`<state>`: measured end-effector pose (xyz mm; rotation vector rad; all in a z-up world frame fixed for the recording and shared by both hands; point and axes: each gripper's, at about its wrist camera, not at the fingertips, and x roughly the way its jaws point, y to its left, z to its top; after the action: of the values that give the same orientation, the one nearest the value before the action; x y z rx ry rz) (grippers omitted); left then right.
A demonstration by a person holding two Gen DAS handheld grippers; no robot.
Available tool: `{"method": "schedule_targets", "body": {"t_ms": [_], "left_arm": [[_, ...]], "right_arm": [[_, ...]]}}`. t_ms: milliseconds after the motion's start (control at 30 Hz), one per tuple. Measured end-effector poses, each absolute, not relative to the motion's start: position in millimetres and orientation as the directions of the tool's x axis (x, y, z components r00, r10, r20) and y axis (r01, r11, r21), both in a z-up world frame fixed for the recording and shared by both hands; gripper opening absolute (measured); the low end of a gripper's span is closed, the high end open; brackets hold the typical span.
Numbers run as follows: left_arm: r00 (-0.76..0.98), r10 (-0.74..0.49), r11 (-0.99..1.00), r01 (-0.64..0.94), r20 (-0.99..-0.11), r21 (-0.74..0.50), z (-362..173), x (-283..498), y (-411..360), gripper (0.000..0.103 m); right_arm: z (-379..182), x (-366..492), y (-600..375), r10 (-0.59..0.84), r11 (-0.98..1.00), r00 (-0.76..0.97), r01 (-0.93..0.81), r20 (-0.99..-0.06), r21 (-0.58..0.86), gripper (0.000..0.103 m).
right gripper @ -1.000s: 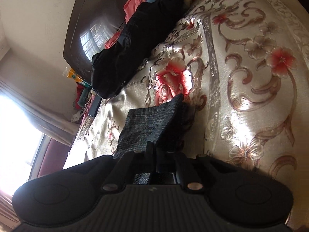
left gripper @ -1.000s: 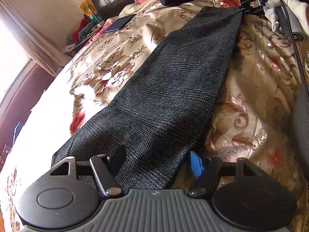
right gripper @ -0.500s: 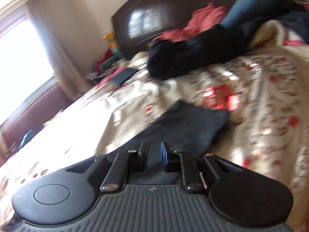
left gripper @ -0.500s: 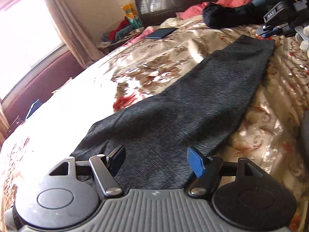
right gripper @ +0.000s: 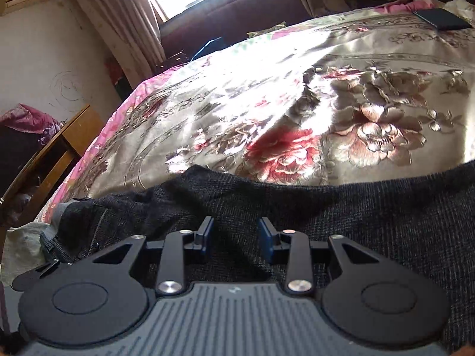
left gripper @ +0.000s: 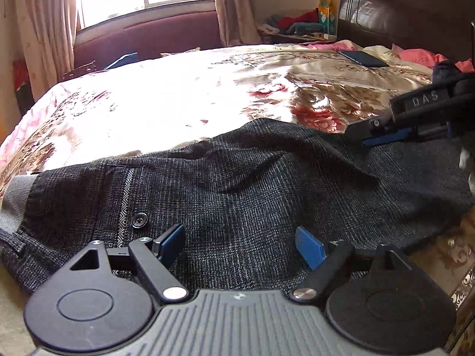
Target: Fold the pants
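Both tools stand with jaws parted and grip nothing: I hold the left gripper (left gripper: 237, 244) and right gripper (right gripper: 236, 238) low over the dark grey checked woven pants (left gripper: 237, 184) on the floral satin bedspread (left gripper: 178, 89), between folds; next, close on one end.

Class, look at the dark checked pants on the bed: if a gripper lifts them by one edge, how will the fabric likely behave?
The pants would likely droop: they already lie rumpled in soft folds. The weave looks thick, so probably fairly heavy. On the glossy bedspread, they may slide when pushed.
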<state>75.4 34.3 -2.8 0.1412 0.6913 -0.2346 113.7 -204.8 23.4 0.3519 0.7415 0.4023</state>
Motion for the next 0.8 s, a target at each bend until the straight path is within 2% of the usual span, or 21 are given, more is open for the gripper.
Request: {"method": "schedule_targets", "body": {"t_ms": [133,200,300,433,533,600,667,733,800], "left_arm": [[0.764,-0.225,0.941,0.332,-0.605,0.069,-4.4,68.6,28.2,0.094],[0.747,-0.237,0.934,0.350,-0.621,0.065,-9.8,70.4,27.1,0.094],[0.731,-0.258,0.933,0.359,-0.632,0.035,-13.0,72.0,28.0,0.094],[0.725,-0.289,0.927,0.374,-0.626,0.006,-13.0,72.2,30.6,0.094],[0.723,-0.300,0.925,0.381,-0.622,-0.004,-13.8,70.5,33.0,0.094],[0.721,-0.306,0.923,0.385,-0.622,-0.008,-16.5,73.4,34.7,0.095],[0.719,-0.305,0.922,0.386,-0.625,-0.006,-19.6,75.6,33.7,0.095],[0.719,-0.307,0.924,0.382,-0.624,-0.015,-20.7,78.7,34.1,0.095],[0.719,-0.309,0.926,0.377,-0.622,-0.024,-21.1,81.0,33.4,0.095]], "right_arm": [[38.0,162.3,-177.4,0.564,0.821,0.628,-0.356,-0.536,0.447,0.035],[30.6,189.4,-151.8,0.592,0.806,0.563,-0.398,-0.577,0.438,0.034],[13.5,213.8,-126.7,0.520,0.849,0.559,-0.417,-0.645,0.323,0.036],[8.9,230.5,-129.4,0.548,0.827,0.471,-0.431,-0.691,0.361,0.034],[12.6,237.3,-133.7,0.555,0.821,0.466,-0.437,-0.689,0.367,0.038],[5.5,247.6,-132.4,0.592,0.796,0.395,-0.421,-0.702,0.435,0.040],[5.8,247.1,-131.6,0.604,0.790,0.380,-0.400,-0.701,0.464,0.026],[13.8,241.2,-134.6,0.619,0.779,0.374,-0.407,-0.691,0.477,0.018],[24.6,235.4,-140.7,0.641,0.764,0.374,-0.396,-0.670,0.510,0.016]]}}
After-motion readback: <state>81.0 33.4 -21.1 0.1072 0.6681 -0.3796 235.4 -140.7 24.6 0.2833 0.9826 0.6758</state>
